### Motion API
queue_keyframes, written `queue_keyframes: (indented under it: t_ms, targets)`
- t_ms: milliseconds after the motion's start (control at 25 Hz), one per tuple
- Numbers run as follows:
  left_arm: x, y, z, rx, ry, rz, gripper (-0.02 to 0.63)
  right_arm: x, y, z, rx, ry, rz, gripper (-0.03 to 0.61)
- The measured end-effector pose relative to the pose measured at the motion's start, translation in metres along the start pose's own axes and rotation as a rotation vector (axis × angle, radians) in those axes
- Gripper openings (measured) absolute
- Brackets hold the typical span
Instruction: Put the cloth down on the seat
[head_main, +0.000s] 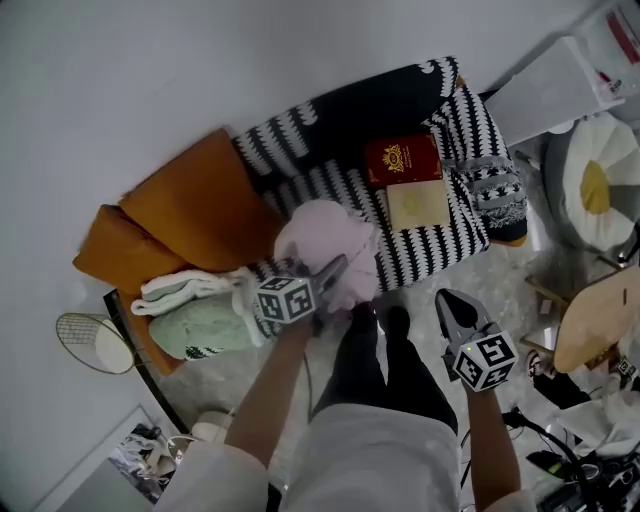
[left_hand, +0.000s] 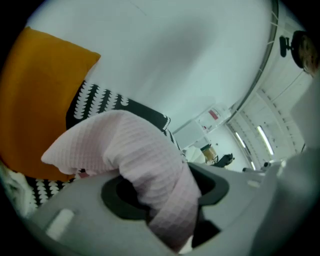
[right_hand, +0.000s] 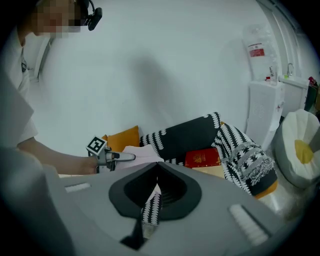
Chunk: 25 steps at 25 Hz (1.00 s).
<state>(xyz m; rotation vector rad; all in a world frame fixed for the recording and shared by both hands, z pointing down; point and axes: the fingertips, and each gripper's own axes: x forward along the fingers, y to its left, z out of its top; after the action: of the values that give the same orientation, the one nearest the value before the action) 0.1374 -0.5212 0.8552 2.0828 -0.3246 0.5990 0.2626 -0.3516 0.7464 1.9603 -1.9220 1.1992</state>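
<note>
A pale pink waffle cloth (head_main: 325, 245) lies bunched on the black-and-white patterned seat (head_main: 425, 250), next to the orange cushions. My left gripper (head_main: 332, 270) is at the cloth's near edge, jaws pointing into it. In the left gripper view the cloth (left_hand: 145, 160) fills the gap between the spread jaws and drapes over them; the pads do not appear to clamp it. My right gripper (head_main: 452, 305) hovers apart, off the seat's front edge over the floor, jaws together and empty. From the right gripper view, the left gripper (right_hand: 127, 156) rests against the cloth (right_hand: 142, 151).
A red book (head_main: 402, 158) and a beige book (head_main: 417, 203) lie on the seat right of the cloth. Two orange cushions (head_main: 195, 205) lean at the left. Folded green and white towels (head_main: 200, 320) sit below them. A daisy cushion (head_main: 600, 185) stands at the right.
</note>
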Motion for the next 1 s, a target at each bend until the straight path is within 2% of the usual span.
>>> queue_keyframes:
  t_ms: [120, 160, 240, 280, 600, 1000]
  targets:
    - [0.006, 0.005, 0.011, -0.001, -0.034, 0.004, 0.285, 0.004, -0.001, -0.001, 0.004, 0.003, -0.003, 0.005]
    - [0.007, 0.004, 0.016, 0.000, -0.049, -0.006, 0.279, 0.005, -0.001, -0.001, 0.005, 0.004, -0.004, 0.005]
    - [0.006, 0.001, 0.025, 0.006, -0.079, -0.034, 0.206, 0.006, -0.001, -0.001, 0.007, 0.005, -0.004, 0.005]
    - [0.006, -0.001, 0.028, 0.008, -0.089, -0.044, 0.199, 0.007, -0.001, -0.001, 0.007, 0.005, -0.004, 0.005]
    - [-0.001, -0.013, 0.029, 0.005, -0.085, -0.066, 0.221, 0.009, 0.005, 0.008, -0.010, 0.000, 0.004, 0.005]
    - [-0.028, -0.029, 0.027, 0.019, -0.108, -0.063, 0.206, 0.000, 0.016, 0.021, -0.026, -0.029, -0.002, 0.005]
